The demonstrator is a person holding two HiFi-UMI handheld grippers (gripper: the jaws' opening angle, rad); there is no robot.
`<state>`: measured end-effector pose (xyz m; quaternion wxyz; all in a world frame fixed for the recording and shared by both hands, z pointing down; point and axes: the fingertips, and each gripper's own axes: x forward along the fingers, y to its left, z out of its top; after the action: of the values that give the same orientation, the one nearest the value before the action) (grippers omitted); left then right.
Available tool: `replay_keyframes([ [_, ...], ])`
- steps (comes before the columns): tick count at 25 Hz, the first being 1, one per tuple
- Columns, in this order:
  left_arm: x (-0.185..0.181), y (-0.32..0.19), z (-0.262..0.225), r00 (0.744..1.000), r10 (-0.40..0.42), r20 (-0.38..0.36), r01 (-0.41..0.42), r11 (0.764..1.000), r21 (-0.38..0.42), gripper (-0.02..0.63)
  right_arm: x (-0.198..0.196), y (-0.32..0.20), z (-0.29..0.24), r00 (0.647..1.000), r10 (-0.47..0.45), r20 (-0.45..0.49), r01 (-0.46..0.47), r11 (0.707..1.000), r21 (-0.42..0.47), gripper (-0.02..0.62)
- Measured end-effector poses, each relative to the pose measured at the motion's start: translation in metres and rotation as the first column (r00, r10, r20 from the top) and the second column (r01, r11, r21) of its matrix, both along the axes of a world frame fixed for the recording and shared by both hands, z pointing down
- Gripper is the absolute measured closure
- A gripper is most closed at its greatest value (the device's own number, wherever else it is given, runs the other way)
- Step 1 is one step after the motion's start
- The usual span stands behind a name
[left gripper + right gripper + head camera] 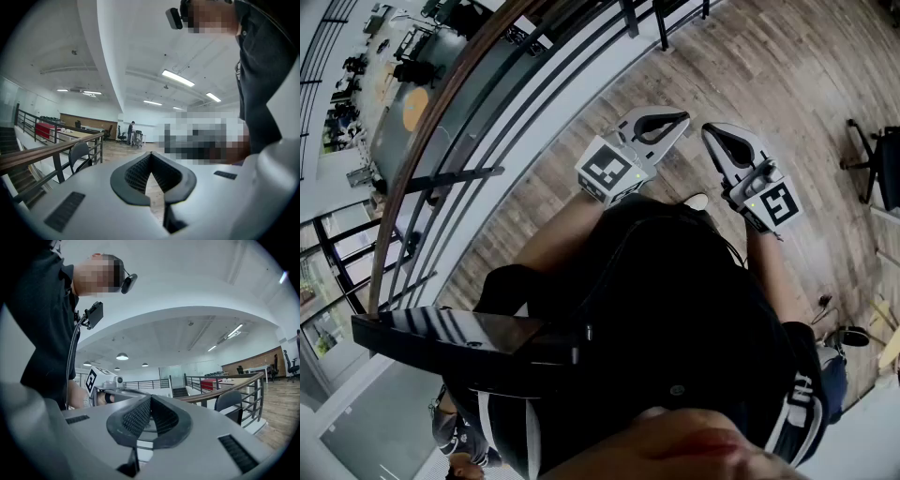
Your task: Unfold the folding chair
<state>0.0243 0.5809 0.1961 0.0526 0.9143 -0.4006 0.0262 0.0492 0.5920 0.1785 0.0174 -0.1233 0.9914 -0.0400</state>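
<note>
Head view, and closest in is the person's black top [675, 309], with both arms out in front. The white left gripper [682, 119] carries its black-and-white marker cube. The matching right gripper [710, 133] is held level beside it, with the tips angled toward each other, near but apart.

The left gripper view settles the tongs: the ribbed black pads [136, 173] are pressed together at the tip with nothing between them. It's the same story in the right gripper view, jaws closed on empty air.

Under the tools lies the pale wood-plank floor [769, 66]. Along the person's left runs a black metal railing with a brown wooden handrail [455, 94]. Beside that railing stands a dark chair with a rounded back [227, 401]. It is most likely the folding chair, though too small to tell how it is set, and it is well apart from both grippers.

Farther off there's a black swivel office chair [874, 155], and way back a person standing among desks [130, 132].
</note>
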Motion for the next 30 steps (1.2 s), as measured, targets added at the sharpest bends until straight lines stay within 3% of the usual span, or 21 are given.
replay_keyframes([
  [7, 0.004, 0.004, 0.002, 1.0, 0.004, -0.006, -0.004, 1.0, -0.023, 0.603, 0.003, 0.0, -0.001, 0.999, -0.004, 0.038, 0.007, 0.995, -0.095, 0.589],
  [14, 0.005, 0.008, 0.003, 1.0, 0.014, -0.01, -0.014, 1.0, -0.02, 0.604, 0.005, 0.001, 0.004, 1.0, -0.005, 0.019, 0.006, 0.998, -0.059, 0.589],
  [22, -0.004, 0.018, 0.013, 0.999, 0.02, 0.031, -0.019, 1.0, -0.017, 0.604, -0.009, 0.009, 0.008, 1.0, -0.004, 0.024, 0.007, 0.996, -0.092, 0.589],
  [30, -0.039, 0.026, 0.002, 1.0, -0.012, 0.019, 0.012, 1.0, -0.004, 0.603, -0.037, 0.017, -0.004, 0.998, 0.026, 0.05, -0.022, 0.996, -0.084, 0.589],
])
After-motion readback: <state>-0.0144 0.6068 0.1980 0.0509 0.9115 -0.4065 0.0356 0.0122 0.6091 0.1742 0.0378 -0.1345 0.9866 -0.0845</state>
